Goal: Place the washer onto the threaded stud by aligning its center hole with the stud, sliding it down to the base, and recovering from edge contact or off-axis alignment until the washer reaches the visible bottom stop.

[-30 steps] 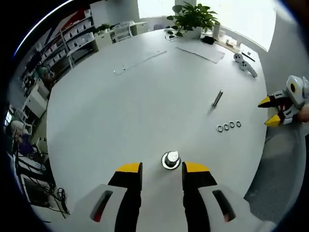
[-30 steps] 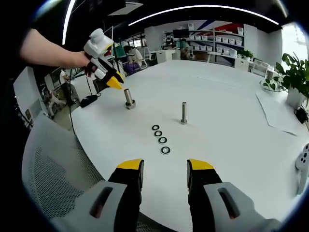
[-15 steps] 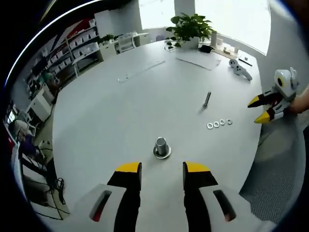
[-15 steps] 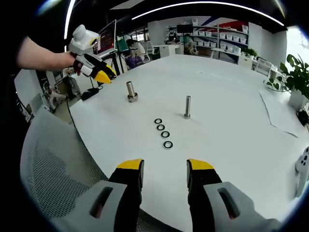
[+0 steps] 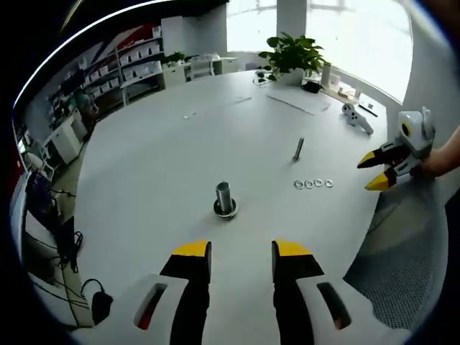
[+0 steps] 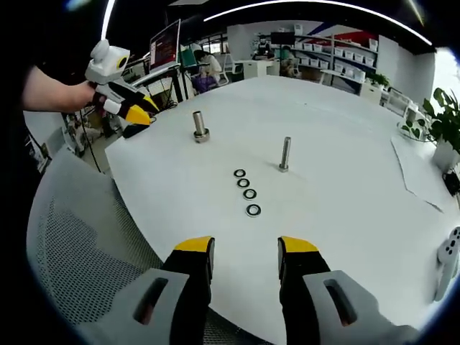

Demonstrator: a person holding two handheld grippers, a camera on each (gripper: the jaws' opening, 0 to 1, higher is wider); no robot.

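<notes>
Left gripper [image 5: 238,251] hanging open, holding nothing, near metal sleeve [image 5: 224,199]. Right gripper [image 6: 246,249] hanging open too, holding nothing. Four washers [image 6: 246,192] lying in row on white table [image 6: 345,194], just beside threaded stud [image 6: 285,154] standing upright.

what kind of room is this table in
Probably an open-plan office or lab workspace: a large white round table, white shelving stacked with storage bins, a computer monitor at a side desk, and a mesh office chair.
</notes>
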